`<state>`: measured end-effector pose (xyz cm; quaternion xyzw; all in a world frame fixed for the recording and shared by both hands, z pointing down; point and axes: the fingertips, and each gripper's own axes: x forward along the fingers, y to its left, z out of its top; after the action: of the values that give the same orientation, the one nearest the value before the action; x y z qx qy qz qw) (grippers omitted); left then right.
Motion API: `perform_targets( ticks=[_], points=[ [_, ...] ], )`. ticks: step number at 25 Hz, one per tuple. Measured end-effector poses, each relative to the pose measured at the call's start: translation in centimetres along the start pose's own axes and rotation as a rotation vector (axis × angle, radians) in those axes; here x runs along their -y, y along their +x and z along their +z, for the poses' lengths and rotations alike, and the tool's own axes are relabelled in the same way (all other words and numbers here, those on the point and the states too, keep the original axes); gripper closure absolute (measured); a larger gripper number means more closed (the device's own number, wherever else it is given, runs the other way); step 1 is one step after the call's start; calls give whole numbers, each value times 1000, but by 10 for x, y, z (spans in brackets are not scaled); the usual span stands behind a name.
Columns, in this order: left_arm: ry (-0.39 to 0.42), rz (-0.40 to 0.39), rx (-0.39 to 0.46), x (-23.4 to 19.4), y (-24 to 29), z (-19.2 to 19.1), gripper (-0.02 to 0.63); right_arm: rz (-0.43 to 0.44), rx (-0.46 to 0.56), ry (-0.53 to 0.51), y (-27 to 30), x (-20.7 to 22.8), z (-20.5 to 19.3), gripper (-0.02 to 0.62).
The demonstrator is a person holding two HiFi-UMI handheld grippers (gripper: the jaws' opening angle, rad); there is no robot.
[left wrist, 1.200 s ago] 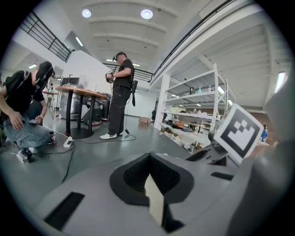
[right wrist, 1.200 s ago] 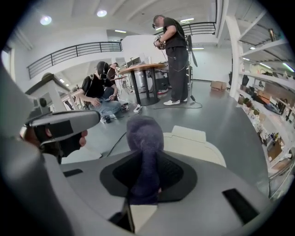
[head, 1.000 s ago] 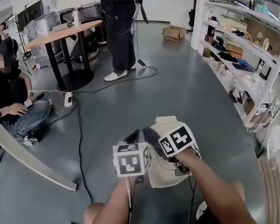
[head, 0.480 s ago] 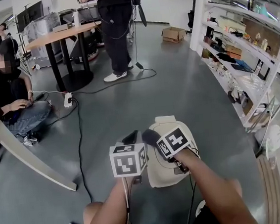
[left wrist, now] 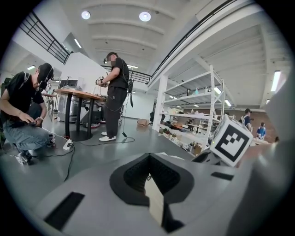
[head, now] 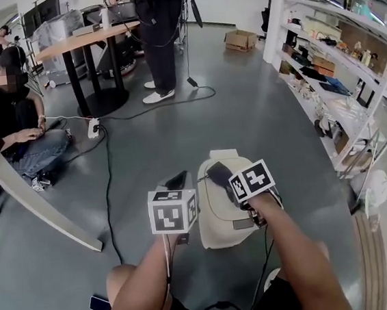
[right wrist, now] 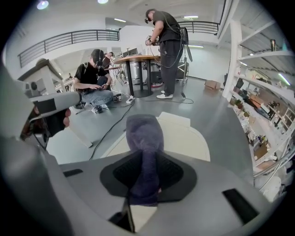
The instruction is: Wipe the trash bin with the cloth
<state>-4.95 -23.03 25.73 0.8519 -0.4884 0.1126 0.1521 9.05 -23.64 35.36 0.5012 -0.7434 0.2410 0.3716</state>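
A cream trash bin (head: 221,210) with a domed lid stands on the grey floor just in front of me. My right gripper (head: 222,176) is shut on a dark purple-grey cloth (head: 217,172) and holds it over the lid's far half. In the right gripper view the cloth (right wrist: 144,138) sticks out from between the jaws above the bin's lid (right wrist: 186,138). My left gripper (head: 179,182) hangs beside the bin's left side, jaws shut with nothing between them (left wrist: 148,174). I cannot tell whether the cloth touches the lid.
A black cable (head: 108,194) runs along the floor left of the bin, up to a power strip (head: 94,132). A slanted wooden leg (head: 38,215) is at left. One person sits (head: 10,115), another stands (head: 159,37) by a round table (head: 85,40). Shelving (head: 335,67) lines the right.
My right gripper has carried the cloth forward and to the right over the lid. The left gripper has drifted left, so the two marker cubes now stand farther apart.
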Motion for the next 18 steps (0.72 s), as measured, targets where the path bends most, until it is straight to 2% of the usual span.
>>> perform_targets(
  ticks=[4,18],
  points=[
    [14,-12,16,4,-8,4,606,-24,10,25,-7,16,-9,503],
    [22,2,-11,12,-4,-9,606,-79,41,148,-21,66,-33,503]
  ],
)
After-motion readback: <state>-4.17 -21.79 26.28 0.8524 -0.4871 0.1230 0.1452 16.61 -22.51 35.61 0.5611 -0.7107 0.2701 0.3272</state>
